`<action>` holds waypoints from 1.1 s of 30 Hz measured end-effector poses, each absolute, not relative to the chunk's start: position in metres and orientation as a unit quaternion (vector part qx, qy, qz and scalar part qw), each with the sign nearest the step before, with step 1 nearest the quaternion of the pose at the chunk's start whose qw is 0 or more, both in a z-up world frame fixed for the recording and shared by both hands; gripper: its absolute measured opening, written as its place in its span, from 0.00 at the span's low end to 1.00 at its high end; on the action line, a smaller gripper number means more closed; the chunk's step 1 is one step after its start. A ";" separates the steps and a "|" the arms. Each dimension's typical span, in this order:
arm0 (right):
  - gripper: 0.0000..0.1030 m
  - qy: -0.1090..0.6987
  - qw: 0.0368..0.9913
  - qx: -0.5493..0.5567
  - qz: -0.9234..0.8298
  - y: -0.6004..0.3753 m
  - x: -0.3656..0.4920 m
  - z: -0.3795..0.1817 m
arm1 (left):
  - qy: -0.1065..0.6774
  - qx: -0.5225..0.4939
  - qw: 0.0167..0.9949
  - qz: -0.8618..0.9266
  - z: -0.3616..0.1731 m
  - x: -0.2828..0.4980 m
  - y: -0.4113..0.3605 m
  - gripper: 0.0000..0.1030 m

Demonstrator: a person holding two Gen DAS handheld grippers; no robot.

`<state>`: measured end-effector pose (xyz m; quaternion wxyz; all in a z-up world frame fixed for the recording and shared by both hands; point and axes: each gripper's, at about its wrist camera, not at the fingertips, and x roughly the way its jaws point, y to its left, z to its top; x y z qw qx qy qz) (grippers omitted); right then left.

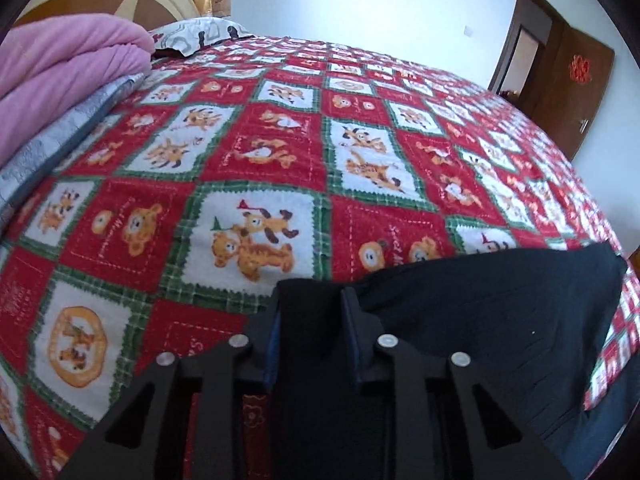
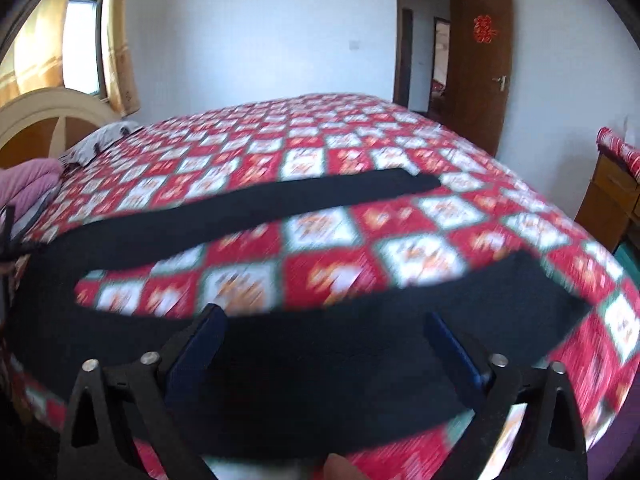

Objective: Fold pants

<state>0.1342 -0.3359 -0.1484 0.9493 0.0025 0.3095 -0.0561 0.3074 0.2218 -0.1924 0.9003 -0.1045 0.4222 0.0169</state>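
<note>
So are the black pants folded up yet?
Not yet. The black pants lie spread on the bedspread, both legs stretched apart.

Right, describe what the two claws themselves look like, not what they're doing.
Both are alike. The left claw has matte black angular linkage arms with triangular cut-outs, joined by round silver pivot pins, and flat fingers faced with dark blue pads. The right claw shows the same black frame, silver pins and blue pads. No cables, markings or sleeves are visible.
</note>
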 end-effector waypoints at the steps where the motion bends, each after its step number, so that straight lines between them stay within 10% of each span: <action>1: 0.66 0.308 0.949 -0.003 -0.058 -0.347 0.148 -0.144 | 0.421 -0.108 0.901 0.017 -0.192 0.308 0.223 0.25; 9: 0.50 0.345 0.933 0.063 -0.086 -0.450 0.254 -0.126 | 0.414 -0.069 0.907 0.040 -0.193 0.311 0.212 0.25; 33: 0.50 0.467 0.879 0.079 -0.059 -0.542 0.519 -0.197 | 0.401 -0.084 0.912 0.037 -0.203 0.311 0.215 0.25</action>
